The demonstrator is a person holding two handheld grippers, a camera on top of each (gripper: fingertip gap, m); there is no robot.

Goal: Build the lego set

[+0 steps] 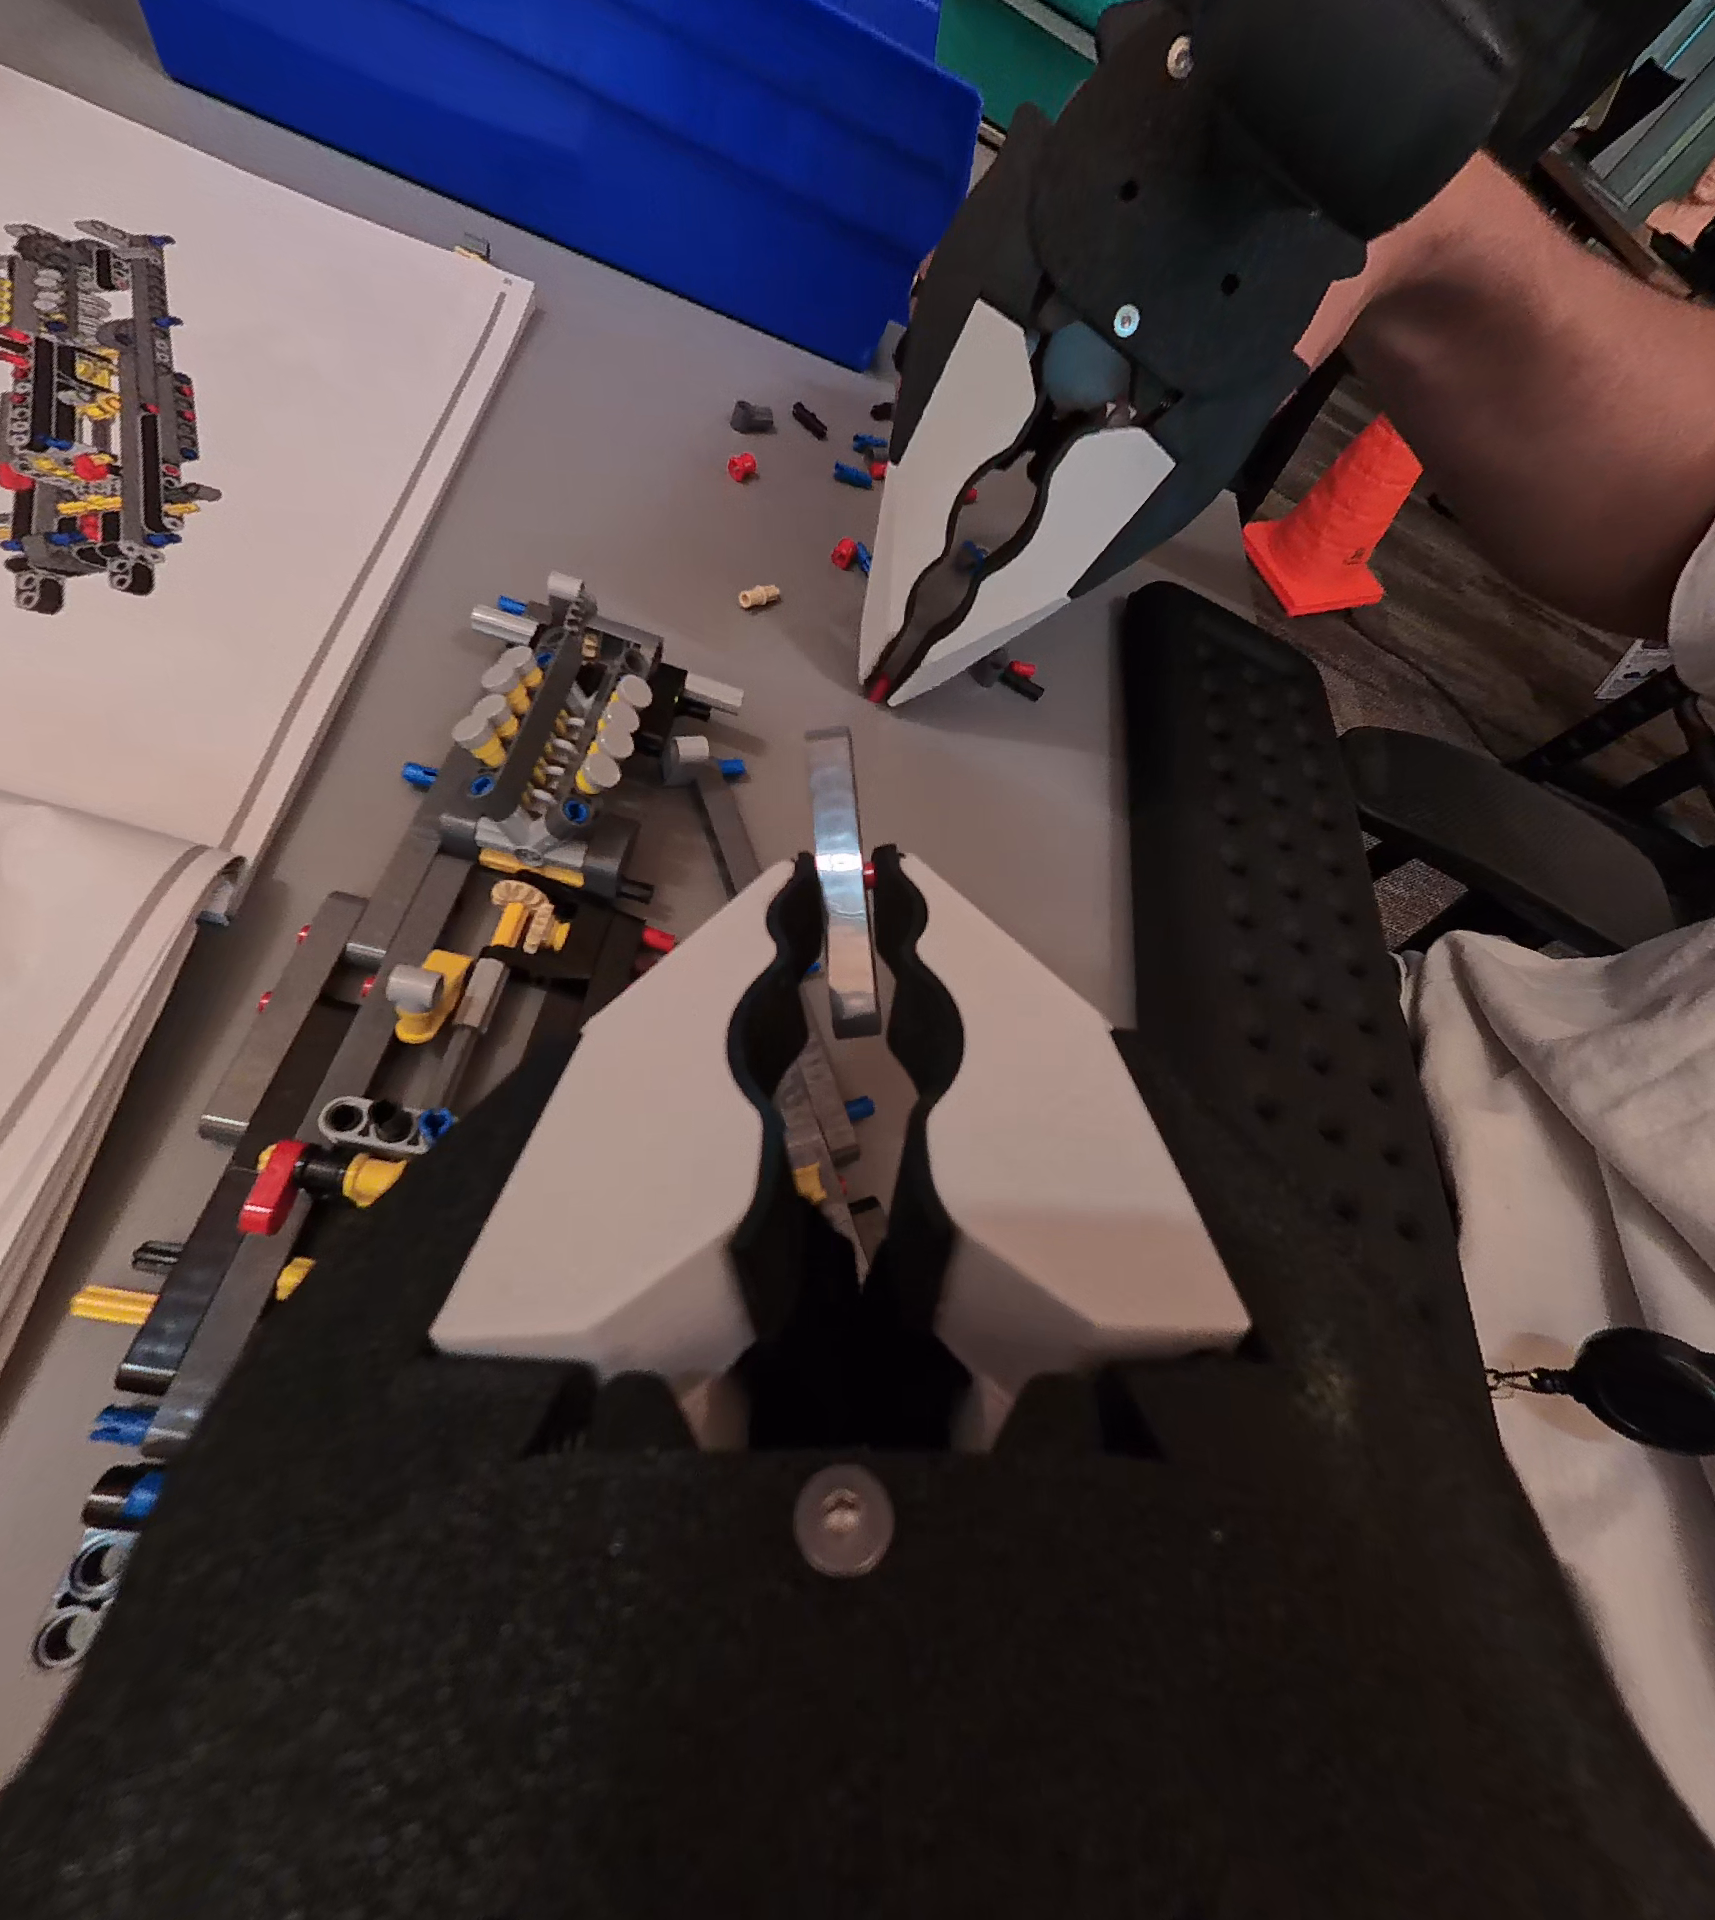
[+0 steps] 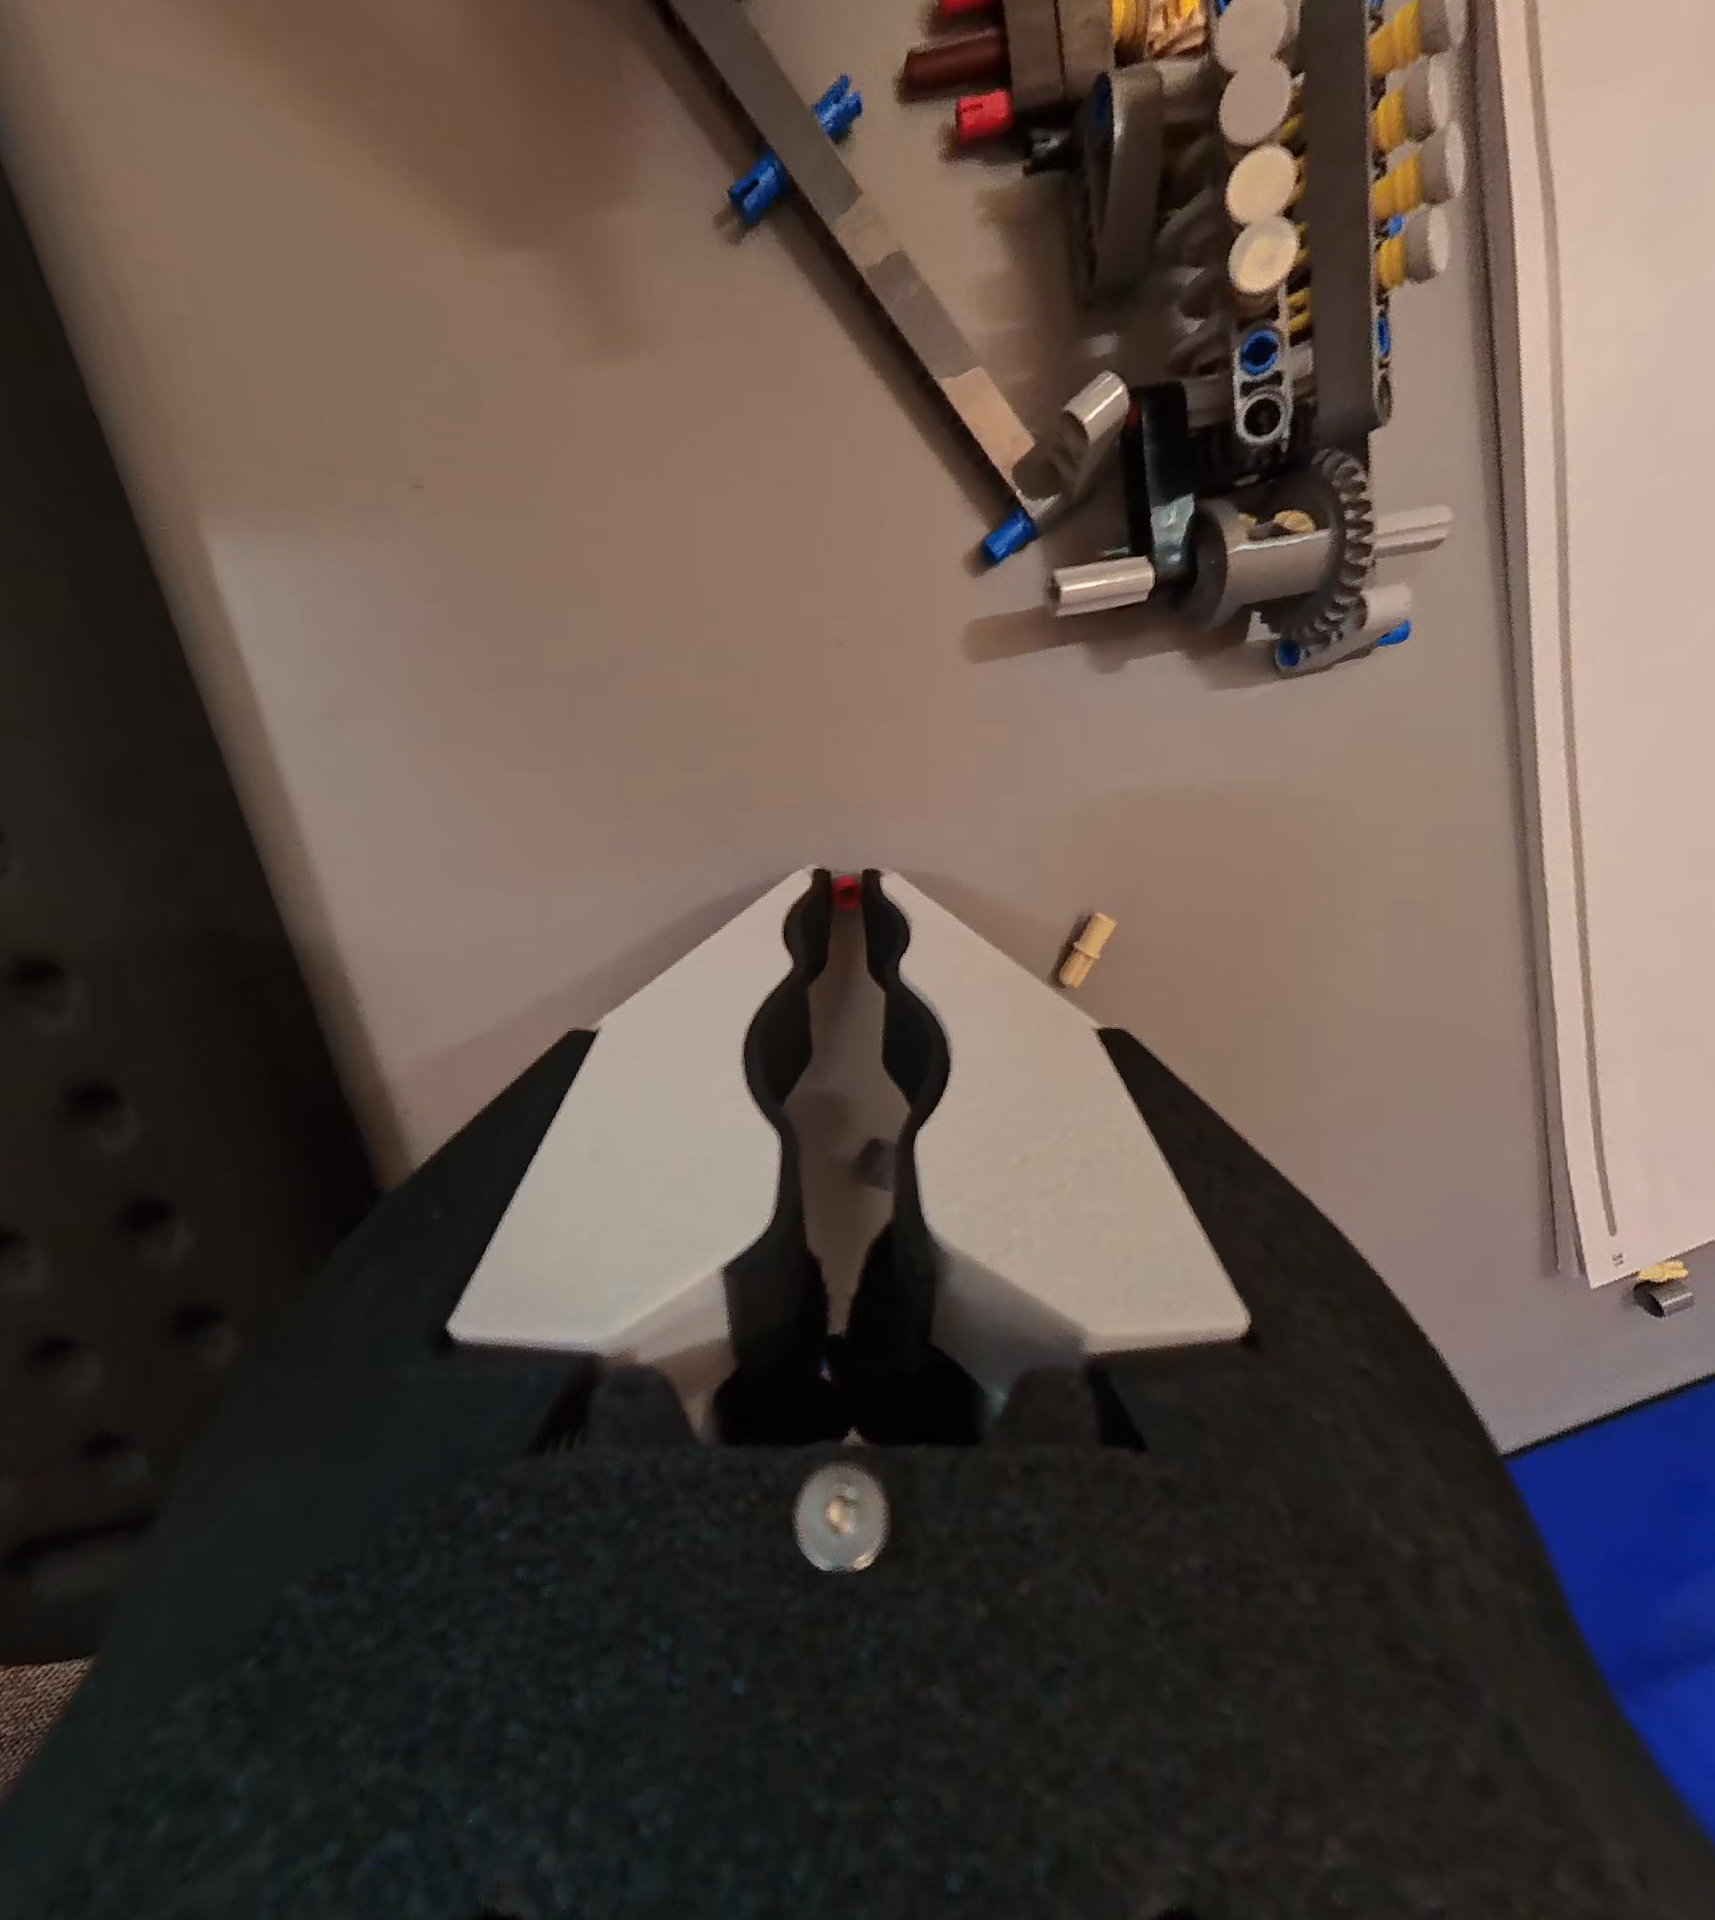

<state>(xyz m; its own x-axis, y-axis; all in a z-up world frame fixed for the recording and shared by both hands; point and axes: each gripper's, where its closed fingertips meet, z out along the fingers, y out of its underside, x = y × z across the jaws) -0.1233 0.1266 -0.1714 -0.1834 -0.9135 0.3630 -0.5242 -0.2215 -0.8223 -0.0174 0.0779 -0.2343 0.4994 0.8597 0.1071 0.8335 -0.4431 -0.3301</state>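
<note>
My left gripper [image 1: 842, 864] is shut on a shiny grey beam [image 1: 840, 821] and holds it on edge above the table, with a small red pin [image 1: 869, 875] showing at its side. The long Lego chassis [image 1: 541, 790] lies to its left, with grey and yellow cylinders. It also shows in the right wrist view [image 2: 1248, 312]. My right gripper [image 2: 842, 881] is shut on a small red pin [image 2: 845, 891] at its tips, low over the grey table [image 2: 520, 675]. In the left wrist view the right gripper [image 1: 882, 688] points down just beyond the beam.
An open instruction booklet [image 1: 240, 436] lies left and also shows in the right wrist view [image 2: 1663, 727]. Blue bins [image 1: 572, 125] stand at the back. Loose pins [image 1: 744, 465] and a tan pin [image 2: 1087, 948] lie on the table. A black perforated chair back [image 1: 1248, 935] is at the edge, with an orange cone [image 1: 1336, 520] beyond it. The tips of one gripper are about 15 centimetres away from the tips of the other.
</note>
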